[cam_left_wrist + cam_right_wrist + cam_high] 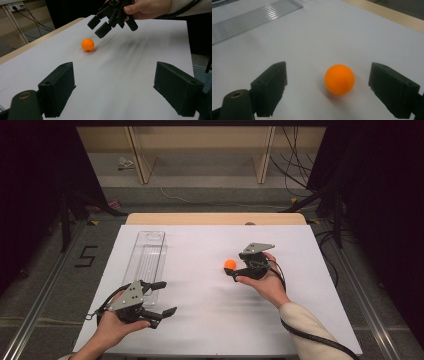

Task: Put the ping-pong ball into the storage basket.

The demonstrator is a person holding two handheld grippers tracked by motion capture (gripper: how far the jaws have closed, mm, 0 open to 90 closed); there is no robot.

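Orange ball sits on white table, right of middle, well away from edges. Right gripper just beside ball, jaws wide apart, ball between them, nearer one jaw, not touching. Left gripper near front left corner, jaws apart, holds nothing. Right hand much nearer.

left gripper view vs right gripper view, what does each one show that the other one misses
The left gripper view alone has the right gripper, held in a hand just past the ball, plus the left gripper's spread fingers. The right gripper view alone has the clear ribbed tray at upper left. Both share the orange ball resting on the white sheet and the table's wooden edge.
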